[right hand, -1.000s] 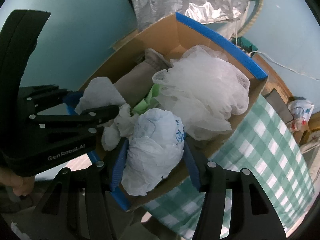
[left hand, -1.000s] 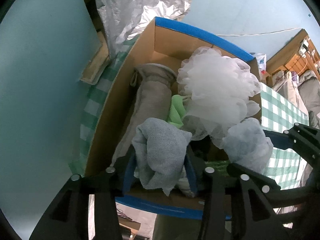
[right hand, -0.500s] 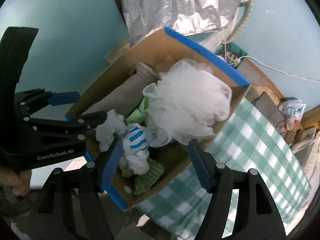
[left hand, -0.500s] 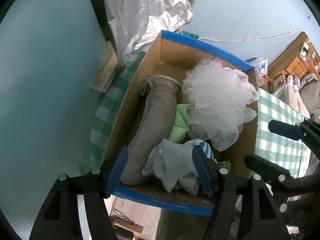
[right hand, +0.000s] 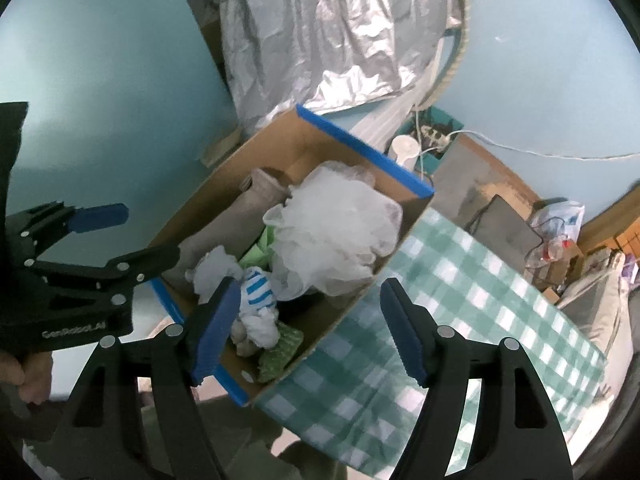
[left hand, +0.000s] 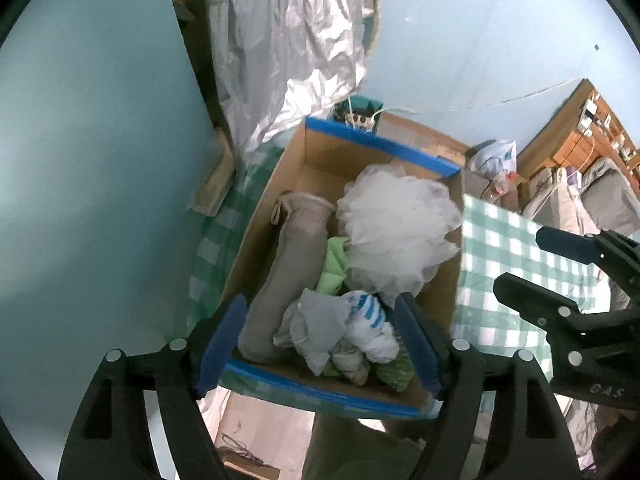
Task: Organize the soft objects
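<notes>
left gripper (left hand: 320, 344) and right gripper (right hand: 308, 328), jaws just widened and empty, above cardboard box (left hand: 276, 184); grey cloth (left hand: 316, 320) and blue-striped white bundle (right hand: 258, 296) lie inside, below the jaws.

My left wrist cam looks steeply down along its tool (left hand: 320, 344) into the cardboard box (left hand: 264, 216) from above its near blue-taped edge, fairly close. My right wrist cam also pitches down, sitting right of the box (right hand: 192, 216), over the checked tabletop (right hand: 460, 280). Both share the box, white mesh pouf (left hand: 396, 236) (right hand: 336, 232), foil sheet (left hand: 288, 52) (right hand: 340, 28) and blue wall. Each cam catches the other tool at its side edge.
</notes>
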The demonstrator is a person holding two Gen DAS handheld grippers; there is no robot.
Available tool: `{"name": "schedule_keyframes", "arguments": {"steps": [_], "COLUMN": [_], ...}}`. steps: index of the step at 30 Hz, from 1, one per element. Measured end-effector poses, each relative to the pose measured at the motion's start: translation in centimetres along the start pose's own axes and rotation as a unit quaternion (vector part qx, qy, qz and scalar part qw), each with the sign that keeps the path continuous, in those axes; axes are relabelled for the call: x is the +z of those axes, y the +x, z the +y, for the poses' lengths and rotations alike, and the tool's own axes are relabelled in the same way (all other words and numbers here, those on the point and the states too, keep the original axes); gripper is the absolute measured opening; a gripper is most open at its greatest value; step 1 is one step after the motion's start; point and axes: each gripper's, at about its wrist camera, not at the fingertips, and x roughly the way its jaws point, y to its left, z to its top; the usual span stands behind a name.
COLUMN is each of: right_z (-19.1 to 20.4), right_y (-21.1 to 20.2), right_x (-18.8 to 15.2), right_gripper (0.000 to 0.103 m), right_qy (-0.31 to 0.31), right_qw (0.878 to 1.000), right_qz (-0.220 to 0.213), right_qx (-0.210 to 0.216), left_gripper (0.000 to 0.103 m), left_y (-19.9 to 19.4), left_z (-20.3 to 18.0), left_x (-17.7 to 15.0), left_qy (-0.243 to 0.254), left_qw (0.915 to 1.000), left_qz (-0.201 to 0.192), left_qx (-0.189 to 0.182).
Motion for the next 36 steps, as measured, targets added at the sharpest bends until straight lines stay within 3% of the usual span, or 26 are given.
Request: {"name": "schedule_keyframes", "arguments": {"steps": [7,16,36], "right_z": [-1.7,-3.6,-7.0], "right_y": [-2.0,-4.1,-7.9], "right_x": [-0.3,-0.9,-2.6], "right_gripper": [0.073,0.074,0.074], "right_qy": [0.019,0.041,0.064], "right_qw": [0.999,0.997,0.992], "right_qz": [-0.019,-0.042,-0.08], "right_qx": [-0.017,-0.04,-0.079], "left_gripper": [0.086,0.087,0.099], "left_y": [-2.0,-4.2,-7.4], "left_z": [-1.3,-3.6,-8.4], "left_x": [0.2,0.0,-1.0], "left_qy": [0.005,0.025,0.071], "left_qw": [0.9998,0.9986,0.9925], "left_qz": [-0.021,-0.046,-0.099], "left_qx": [-0.005,-0.002,0.003]}}
